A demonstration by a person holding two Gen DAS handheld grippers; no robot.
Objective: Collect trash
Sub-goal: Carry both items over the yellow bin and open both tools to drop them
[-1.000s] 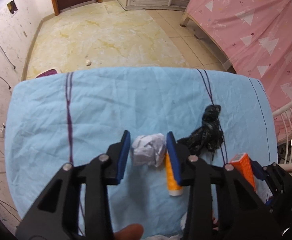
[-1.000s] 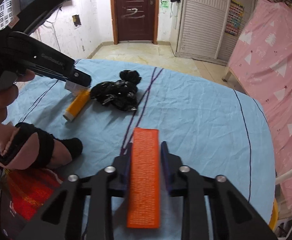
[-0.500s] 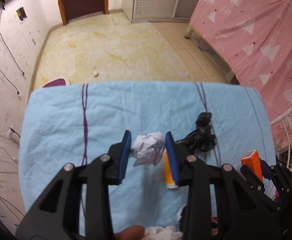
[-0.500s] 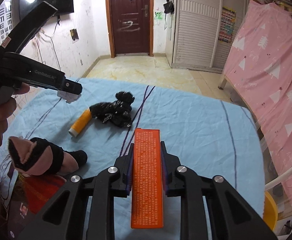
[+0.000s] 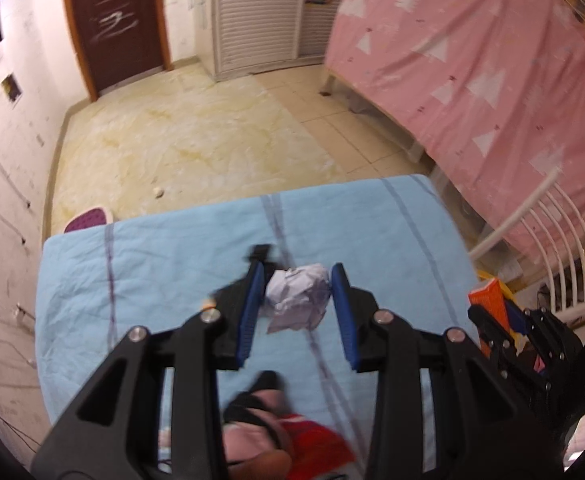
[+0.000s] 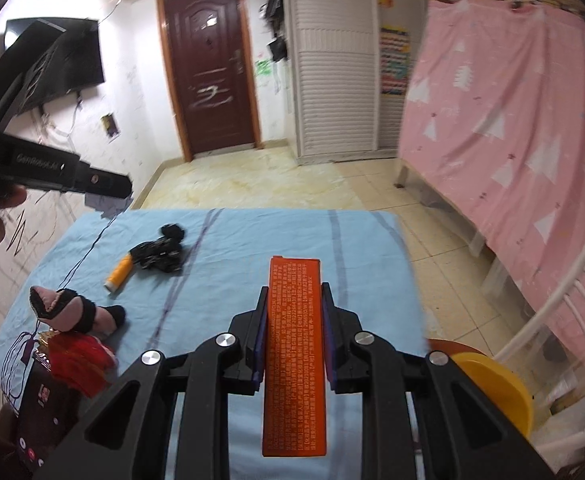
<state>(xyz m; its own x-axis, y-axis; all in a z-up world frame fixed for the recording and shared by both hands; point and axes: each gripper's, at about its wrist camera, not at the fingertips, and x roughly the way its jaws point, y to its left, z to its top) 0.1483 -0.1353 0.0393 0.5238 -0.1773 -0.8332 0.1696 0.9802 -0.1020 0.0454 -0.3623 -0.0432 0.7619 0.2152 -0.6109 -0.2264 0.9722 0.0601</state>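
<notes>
Crumpled paper [image 5: 298, 294] sits clamped in left tool [image 5: 297, 304]; right tool [image 6: 293, 334] grips orange box [image 6: 294, 354].

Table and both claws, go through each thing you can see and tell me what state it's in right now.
Left claw: shut on the paper ball.
Paper ball: crumpled, held off the table.
Right claw: shut on the orange box.
Orange box: closed, held lengthwise between the pads.
Orange tube: lying on its side on the blue cloth.
Black bag: crumpled beside the tube.
Door: shut.
</notes>
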